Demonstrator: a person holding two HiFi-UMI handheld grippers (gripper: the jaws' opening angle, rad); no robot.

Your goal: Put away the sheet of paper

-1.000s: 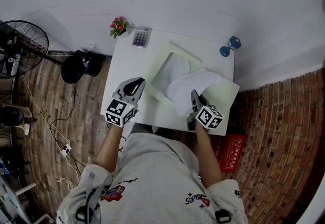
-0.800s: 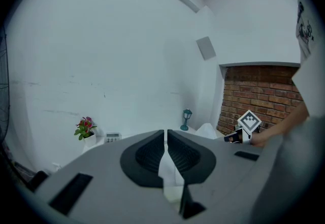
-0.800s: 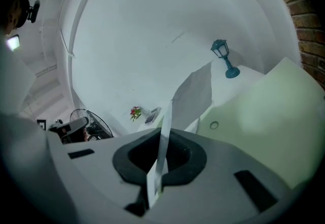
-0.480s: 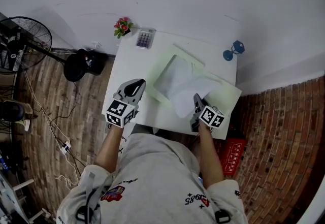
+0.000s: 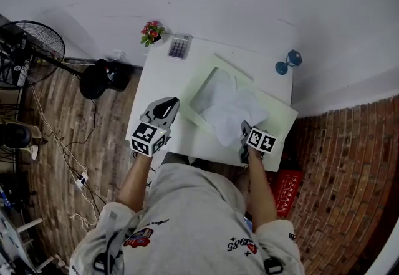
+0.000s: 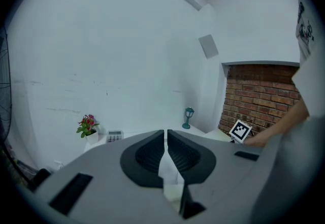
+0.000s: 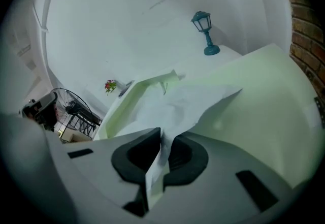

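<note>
A white sheet of paper [image 5: 229,110] lies crumpled on an open pale green folder [image 5: 277,121] on the white table [image 5: 161,80]. My right gripper [image 5: 244,128] is at the sheet's near edge, pointing steeply down. In the right gripper view the paper [image 7: 172,108] still runs between the right gripper's [image 7: 166,139] jaws. Those jaws have just been opening, and a slight gap shows around the sheet. The folder [image 7: 259,91] spreads out beyond it. My left gripper [image 5: 167,104] hovers over the table's near left part, shut and empty, its tips [image 6: 166,134] together.
A calculator [image 5: 178,47] and a small flower pot [image 5: 151,32] sit at the table's far left corner, a blue lamp figure [image 5: 287,63] at the far right. A fan [image 5: 25,49] and a black bag [image 5: 103,77] stand on the floor left, a red crate [image 5: 287,186] right.
My right gripper has sunk toward the folder with the sheet, and the paper has come down flatter on it. The left gripper has stayed where it was.
</note>
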